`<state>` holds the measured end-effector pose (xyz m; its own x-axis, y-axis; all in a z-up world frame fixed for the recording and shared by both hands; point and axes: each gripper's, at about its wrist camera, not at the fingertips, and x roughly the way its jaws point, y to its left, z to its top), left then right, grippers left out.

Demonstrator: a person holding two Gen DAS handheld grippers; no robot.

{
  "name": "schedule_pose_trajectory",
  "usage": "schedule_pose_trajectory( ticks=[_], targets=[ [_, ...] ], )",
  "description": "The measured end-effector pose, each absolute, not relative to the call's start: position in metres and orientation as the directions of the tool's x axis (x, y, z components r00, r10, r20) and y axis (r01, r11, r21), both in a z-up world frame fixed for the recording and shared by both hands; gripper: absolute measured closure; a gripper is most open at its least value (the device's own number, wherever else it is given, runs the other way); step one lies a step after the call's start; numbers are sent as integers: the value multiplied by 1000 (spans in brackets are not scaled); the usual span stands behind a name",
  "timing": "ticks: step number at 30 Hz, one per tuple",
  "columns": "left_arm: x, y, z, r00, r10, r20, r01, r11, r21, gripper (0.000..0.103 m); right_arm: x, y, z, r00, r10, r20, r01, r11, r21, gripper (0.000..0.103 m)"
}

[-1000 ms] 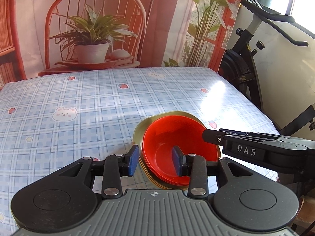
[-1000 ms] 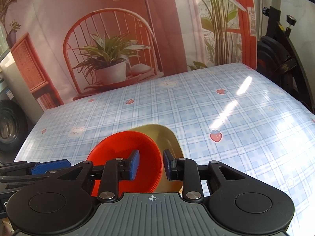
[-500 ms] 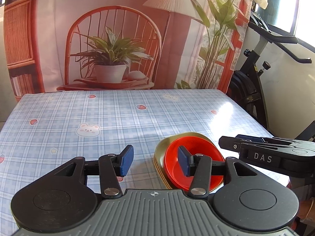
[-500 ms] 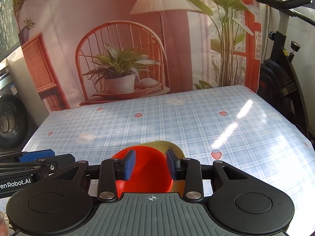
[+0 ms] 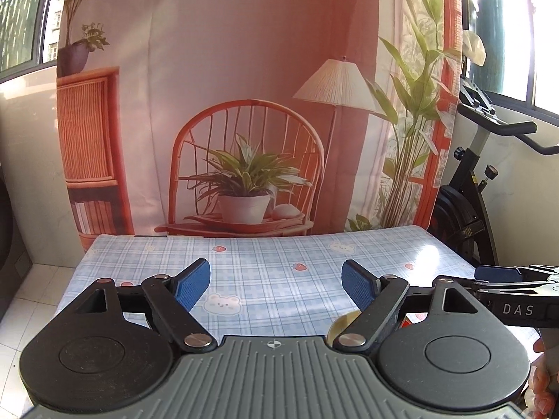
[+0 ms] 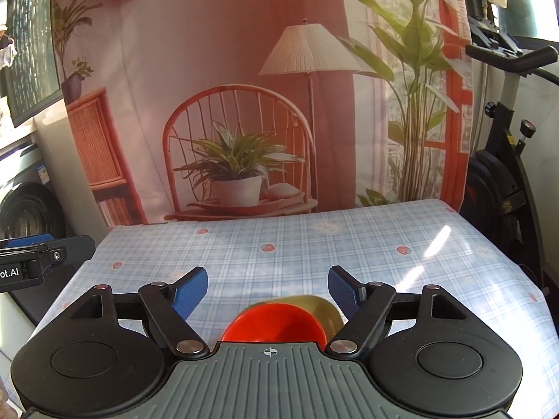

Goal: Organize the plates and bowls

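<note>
A red bowl (image 6: 276,324) sits in an olive-yellow plate (image 6: 323,309) near the front edge of the blue checked table (image 6: 314,244). My right gripper (image 6: 267,289) hangs above them, jaws opening wide, with nothing between the blue pads. My left gripper (image 5: 276,282) is also opening and holds nothing. In the left wrist view only a sliver of the plate (image 5: 344,321) shows behind its right finger. Each gripper shows at the edge of the other's view: the right gripper (image 5: 506,279) and the left gripper (image 6: 35,255).
A printed backdrop (image 5: 244,139) of a chair, plant and lamp hangs behind the table. An exercise bike (image 6: 506,174) stands at the right of the table, a washing machine (image 6: 24,209) at the left. A person's hand (image 5: 545,384) shows at the lower right.
Both grippers have risen and tilted up from the bowl and plate, and their jaws have spread wide. The stack has dropped to the bottom of both views.
</note>
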<state>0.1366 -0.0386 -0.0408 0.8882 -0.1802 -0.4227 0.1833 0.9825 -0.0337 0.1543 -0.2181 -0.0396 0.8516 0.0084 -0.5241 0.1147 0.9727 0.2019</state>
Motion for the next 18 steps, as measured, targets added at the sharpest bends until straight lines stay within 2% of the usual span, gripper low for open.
schedule_pose_trajectory(
  ticks=[2, 7, 12, 18],
  targets=[
    [131, -35, -27, 896, -177, -408, 181, 983, -29, 17, 150, -216, -26, 866, 6, -501, 106, 975, 194, 10],
    [114, -29, 1, 917, -158, -366, 164, 986, -13, 15, 138, -212, 2, 892, -5, -452, 105, 975, 196, 1],
    [93, -23, 23, 938, -170, -302, 181, 983, 11, 11, 125, -210, 26, 911, -12, -412, 103, 974, 200, 0],
    [67, -23, 44, 968, -91, -235, 114, 990, 84, 11, 110, -201, 44, 929, -11, -370, 85, 979, 185, 0]
  ],
)
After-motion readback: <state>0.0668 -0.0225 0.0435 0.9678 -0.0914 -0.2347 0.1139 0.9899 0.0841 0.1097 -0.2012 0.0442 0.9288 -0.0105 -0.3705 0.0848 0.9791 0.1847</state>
